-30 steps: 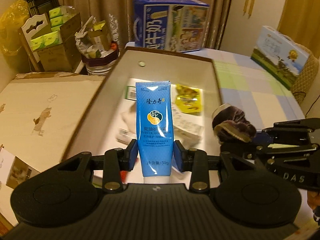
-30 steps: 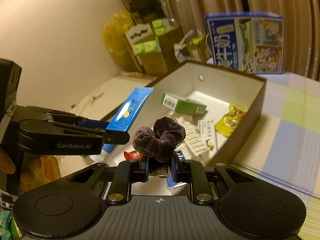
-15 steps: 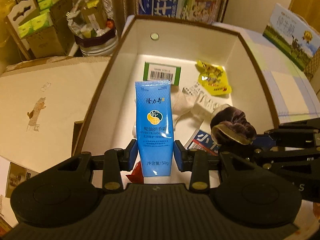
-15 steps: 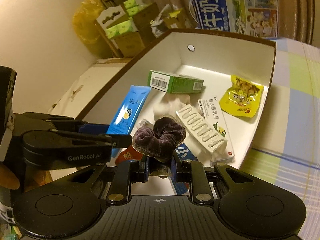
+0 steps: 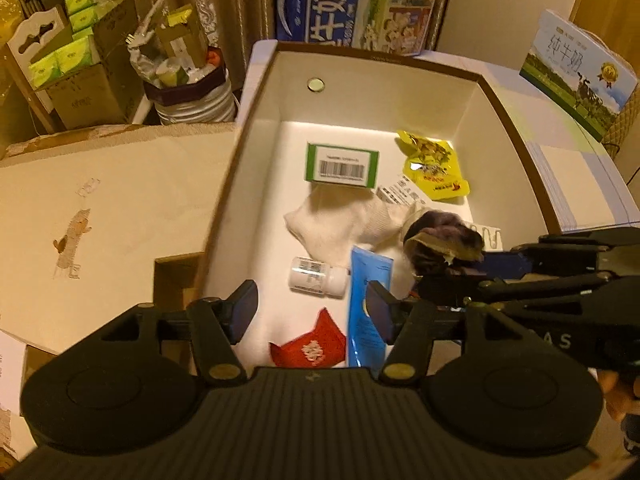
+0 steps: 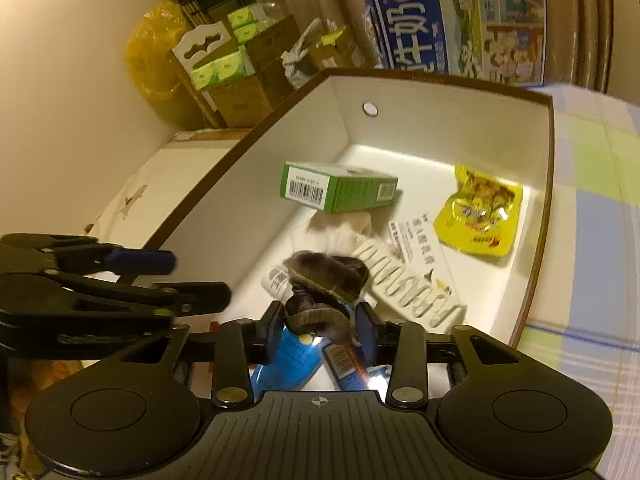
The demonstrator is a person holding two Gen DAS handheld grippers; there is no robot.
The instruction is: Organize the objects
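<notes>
Blue tube (image 5: pixel 366 312) and scrunchie (image 6: pixel 326 280) drop into the box (image 5: pixel 516 120) as both grippers' jaws have just been opening, left gripper (image 5: pixel 312 312) released, right gripper (image 6: pixel 320 330) slack around the scrunchie, so both deliveries look done.

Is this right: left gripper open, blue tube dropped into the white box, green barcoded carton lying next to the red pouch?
Not quite. The green barcoded carton lies toward the far end of the white box, beside the yellow snack packet; the red pouch sits at the near end, as the left wrist view shows. The left gripper is open and the blue tube is in the box.
</notes>
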